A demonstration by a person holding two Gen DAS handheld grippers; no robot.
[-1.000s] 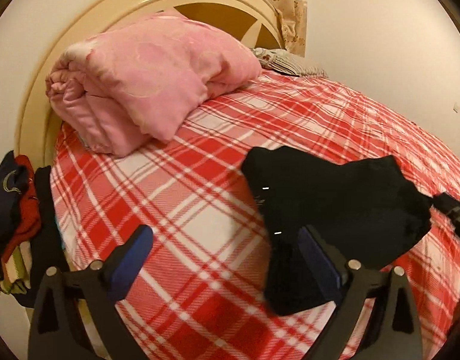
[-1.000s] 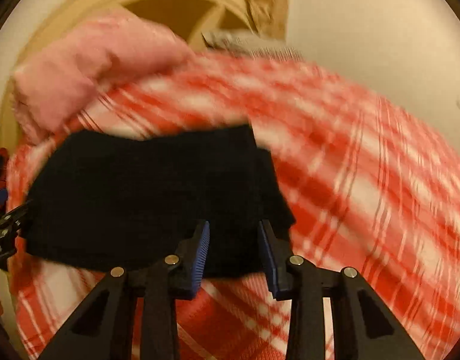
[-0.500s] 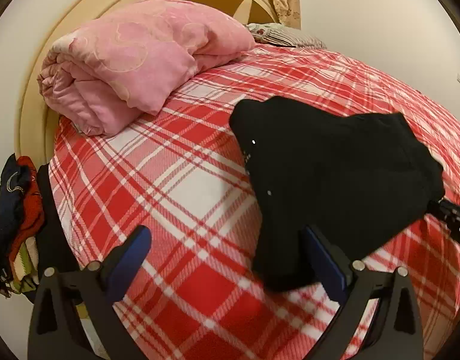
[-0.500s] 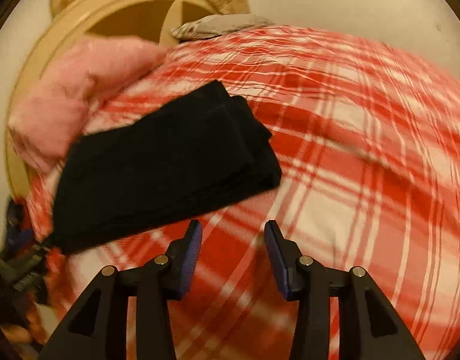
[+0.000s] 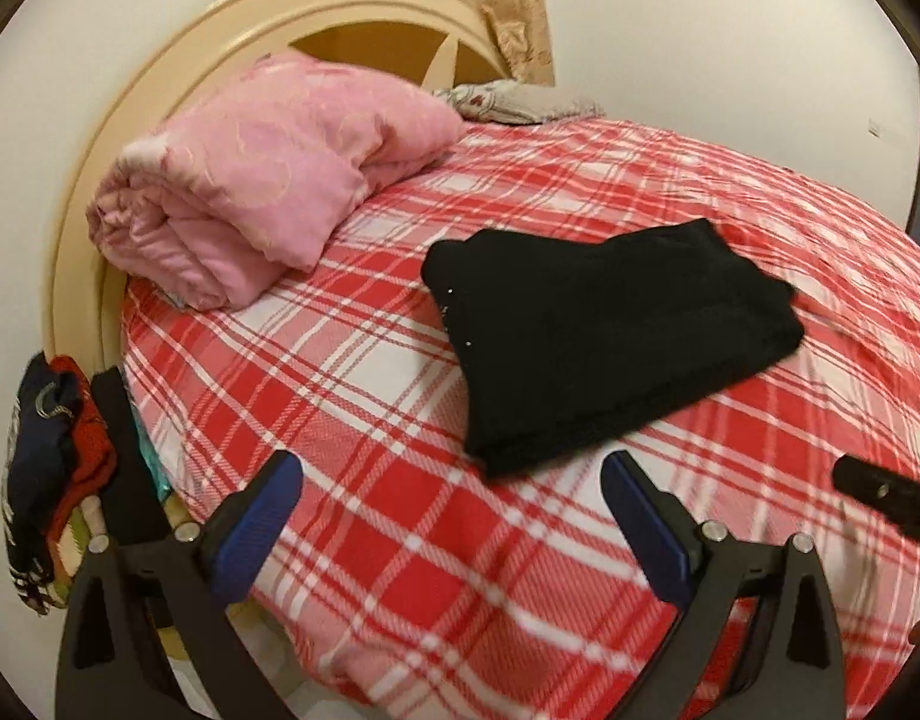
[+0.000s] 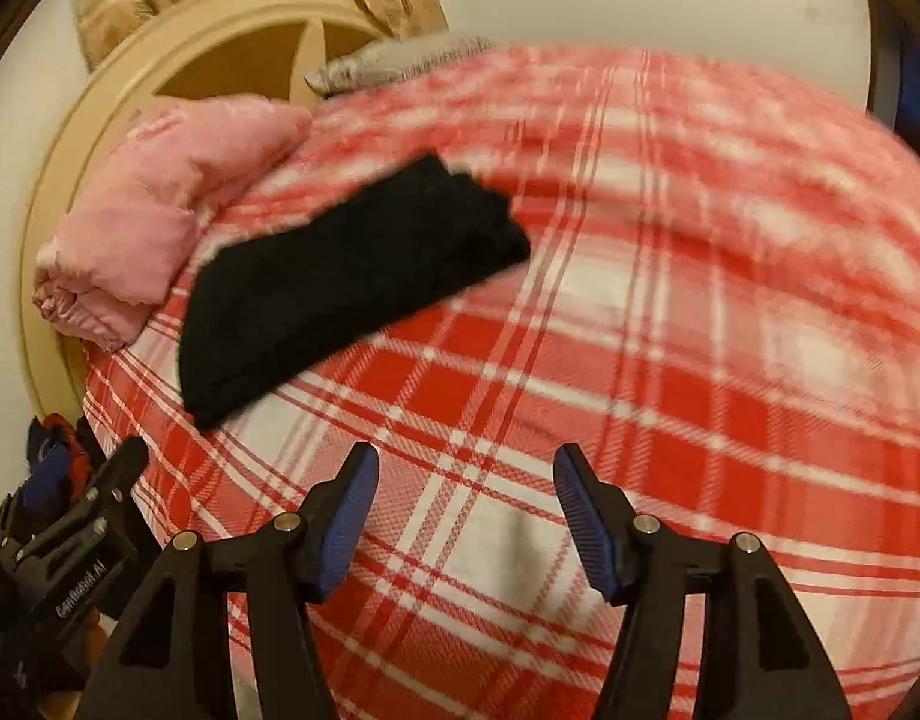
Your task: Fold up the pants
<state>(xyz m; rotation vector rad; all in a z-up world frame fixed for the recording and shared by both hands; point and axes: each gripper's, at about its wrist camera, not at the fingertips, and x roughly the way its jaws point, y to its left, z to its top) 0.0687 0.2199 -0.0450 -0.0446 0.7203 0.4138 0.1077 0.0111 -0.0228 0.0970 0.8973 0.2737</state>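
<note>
The left gripper [image 5: 450,504] is wide open and holds nothing. The right gripper [image 6: 466,495] is open and empty too. The folded black pants [image 5: 604,342] look blurry in the right view.

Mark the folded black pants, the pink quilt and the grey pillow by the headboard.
black pants [image 5: 610,324]: left wrist view, middle of the folded top layer.
pink quilt [image 5: 267,174]: left wrist view, centre of the rolled bundle's upper side.
grey pillow [image 5: 520,101]: left wrist view, its visible front edge.

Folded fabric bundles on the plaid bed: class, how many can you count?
2: black pants lie mid-bed; a pink quilt sits by the headboard. Others may be out of view.
</note>
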